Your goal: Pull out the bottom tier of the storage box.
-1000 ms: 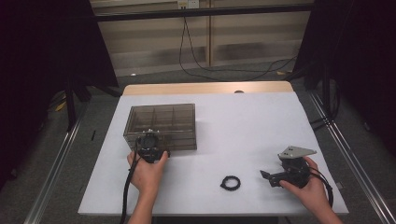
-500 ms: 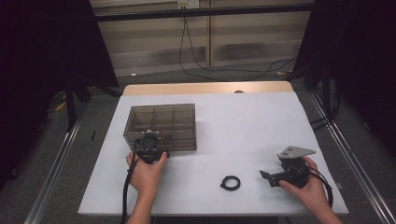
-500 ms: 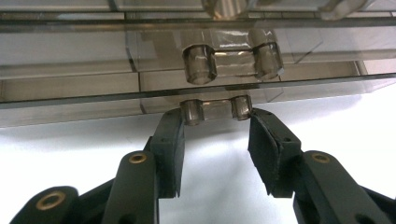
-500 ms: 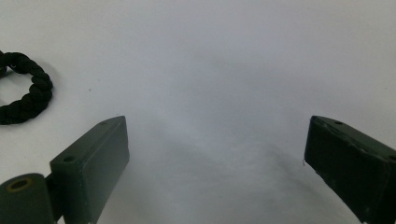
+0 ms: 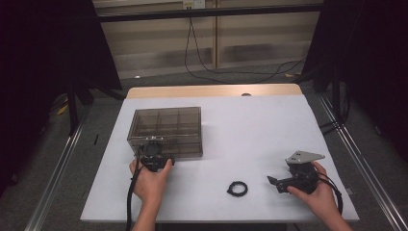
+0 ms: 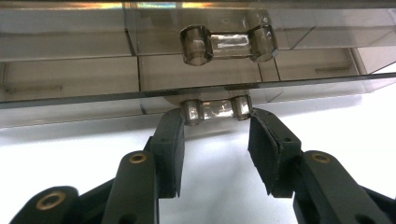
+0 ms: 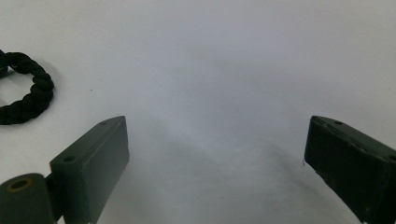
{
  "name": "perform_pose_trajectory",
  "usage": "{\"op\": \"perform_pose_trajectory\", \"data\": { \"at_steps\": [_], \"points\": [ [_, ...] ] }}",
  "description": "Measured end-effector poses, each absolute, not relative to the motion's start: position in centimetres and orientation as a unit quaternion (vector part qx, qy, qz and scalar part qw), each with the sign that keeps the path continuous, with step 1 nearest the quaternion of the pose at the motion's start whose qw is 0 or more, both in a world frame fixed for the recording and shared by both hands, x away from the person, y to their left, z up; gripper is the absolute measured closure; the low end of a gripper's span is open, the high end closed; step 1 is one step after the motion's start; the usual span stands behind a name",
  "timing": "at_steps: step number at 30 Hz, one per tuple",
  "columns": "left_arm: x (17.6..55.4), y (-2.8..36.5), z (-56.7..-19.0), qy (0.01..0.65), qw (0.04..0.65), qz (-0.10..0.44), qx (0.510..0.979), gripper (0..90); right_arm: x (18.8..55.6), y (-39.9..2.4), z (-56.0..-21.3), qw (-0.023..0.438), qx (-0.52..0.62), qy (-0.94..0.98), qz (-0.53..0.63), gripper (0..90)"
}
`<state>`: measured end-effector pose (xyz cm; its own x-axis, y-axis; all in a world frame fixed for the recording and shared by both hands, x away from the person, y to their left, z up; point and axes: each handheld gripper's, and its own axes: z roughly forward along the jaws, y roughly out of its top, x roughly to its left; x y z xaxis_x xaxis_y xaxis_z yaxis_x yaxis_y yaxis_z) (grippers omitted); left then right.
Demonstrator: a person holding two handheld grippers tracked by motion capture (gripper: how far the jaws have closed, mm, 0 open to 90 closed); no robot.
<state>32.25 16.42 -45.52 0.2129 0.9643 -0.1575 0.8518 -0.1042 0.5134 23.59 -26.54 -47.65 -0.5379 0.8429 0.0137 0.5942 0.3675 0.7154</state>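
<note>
A smoky clear compartment box [image 5: 166,126] with its lid down sits at the left of the white table [image 5: 260,130]. My left gripper [image 5: 153,143] is at the box's front wall. In the left gripper view the left gripper [image 6: 216,122] has its pads against the two ends of the small clear handle [image 6: 216,110] at the box's lower front edge, shut on it. A second, larger handle [image 6: 229,43] sits above on the lid. My right gripper [image 5: 275,184] rests at the front right, open wide with nothing between its jaws [image 7: 217,135]. A black braided hair tie [image 5: 237,188] [image 7: 28,93] lies to its left.
A wooden strip [image 5: 211,91] runs along the table's far edge. Black cables [image 5: 216,72] trail over the floor behind it. Metal rails [image 5: 57,168] flank the table on both sides. White tabletop spreads between the box and the right gripper.
</note>
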Motion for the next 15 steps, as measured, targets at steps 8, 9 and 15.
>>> {"op": "perform_pose_trajectory", "data": {
  "at_steps": [8,9,15],
  "points": [
    [31.81,16.54,-45.74,0.618,0.259,0.106,0.735,56.8,23.61,-26.48,-47.7,0.181,0.442,0.808,0.344,6.1],
    [31.72,16.59,-45.7,0.617,0.257,0.106,0.736,56.8,23.61,-26.48,-47.69,0.181,0.442,0.808,0.345,6.1],
    [31.44,16.67,-45.75,0.612,0.261,0.112,0.738,56.7,23.6,-26.44,-47.69,0.178,0.445,0.807,0.345,6.1]
  ]
}}
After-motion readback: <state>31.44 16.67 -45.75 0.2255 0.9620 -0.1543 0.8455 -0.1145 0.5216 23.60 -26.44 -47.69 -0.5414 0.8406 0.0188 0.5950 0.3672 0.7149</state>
